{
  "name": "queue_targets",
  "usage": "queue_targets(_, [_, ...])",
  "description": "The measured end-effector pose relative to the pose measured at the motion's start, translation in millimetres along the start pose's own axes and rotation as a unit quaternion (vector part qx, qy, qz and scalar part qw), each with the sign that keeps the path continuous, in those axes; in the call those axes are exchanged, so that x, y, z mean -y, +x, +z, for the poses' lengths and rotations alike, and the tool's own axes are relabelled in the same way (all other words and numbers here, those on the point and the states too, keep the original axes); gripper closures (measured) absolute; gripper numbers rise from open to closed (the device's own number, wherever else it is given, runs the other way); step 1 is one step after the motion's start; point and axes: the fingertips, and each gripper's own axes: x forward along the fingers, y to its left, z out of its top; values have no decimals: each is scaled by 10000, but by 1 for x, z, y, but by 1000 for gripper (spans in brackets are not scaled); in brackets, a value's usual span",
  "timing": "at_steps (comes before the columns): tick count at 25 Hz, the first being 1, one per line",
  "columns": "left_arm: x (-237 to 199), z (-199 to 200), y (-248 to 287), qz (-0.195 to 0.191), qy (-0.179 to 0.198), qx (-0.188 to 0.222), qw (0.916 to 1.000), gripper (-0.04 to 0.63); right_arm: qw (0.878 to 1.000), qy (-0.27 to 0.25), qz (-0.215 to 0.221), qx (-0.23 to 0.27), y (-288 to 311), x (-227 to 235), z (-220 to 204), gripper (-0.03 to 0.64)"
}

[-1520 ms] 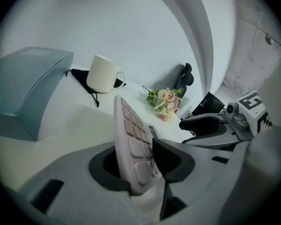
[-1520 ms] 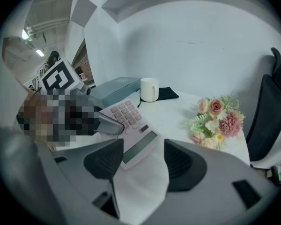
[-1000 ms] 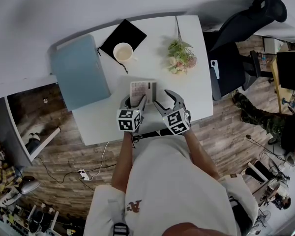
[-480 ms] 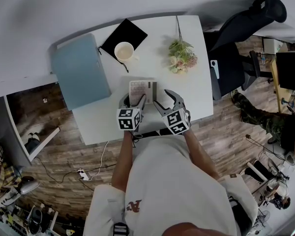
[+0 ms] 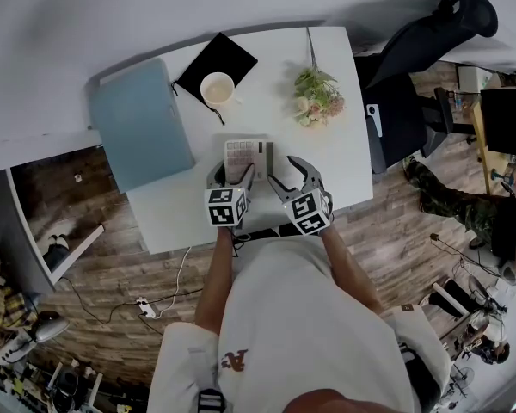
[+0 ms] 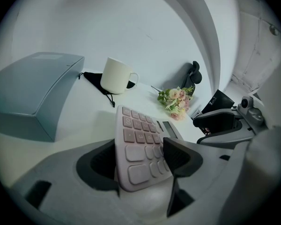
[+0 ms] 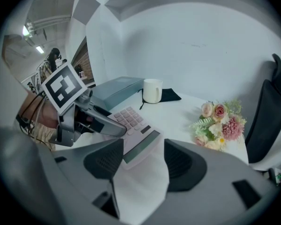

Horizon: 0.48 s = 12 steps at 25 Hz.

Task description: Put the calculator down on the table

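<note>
- Mug, white, upright, 11 o'clock in the head view; handle turned towards 4 o'clock; stands on the near corner of the pouch
- Pouch, black, flat, square, with a dark cord trailing off it
- Case, blue-grey, closed, 10 o'clock, just beside the mug
- Bouquet, pink and cream blooms, lying flat, 1 o'clock, stems pointing to 12
- Office chair, black, 2 o'clock
- Power strip, white, on the wood floor, 8 o'clock
- Seated person's legs, camouflage trousers, 3 o'clock

Head view steeply overhead; gripper views low, close — all share calculator.
</note>
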Motion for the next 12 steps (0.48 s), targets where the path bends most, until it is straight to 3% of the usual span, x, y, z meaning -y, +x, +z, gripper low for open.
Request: queue_targets(12, [-8, -1, -2, 142, 23, 10, 9999, 256, 9999, -1, -137, 59, -8, -3, 5, 341])
